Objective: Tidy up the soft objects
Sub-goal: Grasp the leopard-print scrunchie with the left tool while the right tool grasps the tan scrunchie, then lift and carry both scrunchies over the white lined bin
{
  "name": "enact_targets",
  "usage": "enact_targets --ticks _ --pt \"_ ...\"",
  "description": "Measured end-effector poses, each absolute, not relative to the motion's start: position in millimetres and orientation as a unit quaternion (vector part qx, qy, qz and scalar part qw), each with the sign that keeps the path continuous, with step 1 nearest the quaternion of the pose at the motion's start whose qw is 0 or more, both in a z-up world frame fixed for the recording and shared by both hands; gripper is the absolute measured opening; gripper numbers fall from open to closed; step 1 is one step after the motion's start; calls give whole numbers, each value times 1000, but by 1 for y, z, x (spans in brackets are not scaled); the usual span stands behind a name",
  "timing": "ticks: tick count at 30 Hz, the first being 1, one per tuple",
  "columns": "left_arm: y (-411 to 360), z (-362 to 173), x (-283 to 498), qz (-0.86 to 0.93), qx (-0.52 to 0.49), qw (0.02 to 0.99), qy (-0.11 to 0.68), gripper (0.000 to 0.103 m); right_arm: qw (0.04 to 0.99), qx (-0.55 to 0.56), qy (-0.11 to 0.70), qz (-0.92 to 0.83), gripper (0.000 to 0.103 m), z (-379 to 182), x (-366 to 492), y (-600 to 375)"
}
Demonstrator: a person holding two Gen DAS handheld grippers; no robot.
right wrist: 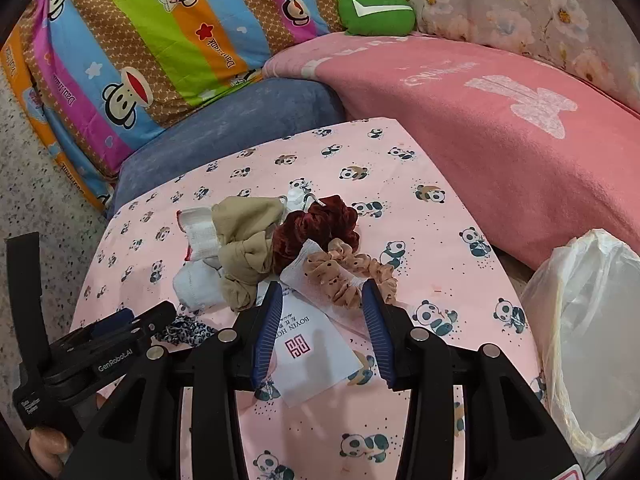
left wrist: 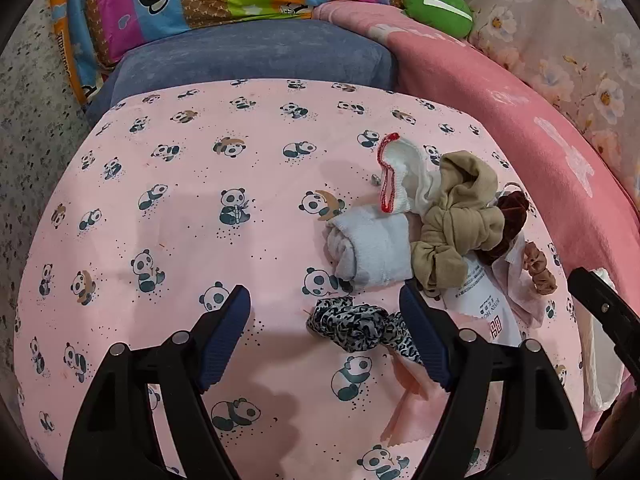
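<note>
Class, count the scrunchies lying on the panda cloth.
4: leopard-print scrunchie nearest the left gripper, beige scrunchie mid-pile, dark red scrunchie behind it, tan dotted scrunchie before the right gripper. More may be hidden.

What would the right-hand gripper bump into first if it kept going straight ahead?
Probably the white paper packet lying between the open right gripper fingers, then the tan dotted scrunchie just beyond; depth is hard to judge.

Left half of the panda cloth (left wrist: 168, 208) free, pile of scrunchies and socks (left wrist: 448, 216) crowding the right side, bag-lined bin (right wrist: 592, 320) blocking the right edge.
</note>
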State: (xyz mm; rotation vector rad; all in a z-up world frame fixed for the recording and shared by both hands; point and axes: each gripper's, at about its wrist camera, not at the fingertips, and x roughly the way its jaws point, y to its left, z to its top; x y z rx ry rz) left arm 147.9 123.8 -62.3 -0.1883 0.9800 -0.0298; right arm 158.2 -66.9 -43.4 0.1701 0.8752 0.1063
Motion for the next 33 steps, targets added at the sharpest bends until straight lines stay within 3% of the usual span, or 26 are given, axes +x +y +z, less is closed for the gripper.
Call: enact_targets --ticks 5,11,13,14,15,19,33 --pt "123 -69 148 -30 -99 870 482 65 895 76 436 48 50 -61 175 -65" --pt "126 -76 144 -36 -107 863 492 45 887 80 452 41 50 -81 185 -69" --pt "127 -77 141 -38 -107 862 494 33 884 82 458 45 38 -85 185 -69" --pt "127 -76 140 -38 -106 863 492 32 883 82 460 47 24 -87 185 -70" --pt "126 -75 138 -39 -106 864 490 27 881 83 462 50 18 -87 184 -70" --pt "120 -65 132 -47 -98 871 480 10 887 86 450 55 8 -81 176 -70" --pt "91 -6 112 -82 -68 903 417 6 922 109 366 61 7 0 129 -89"
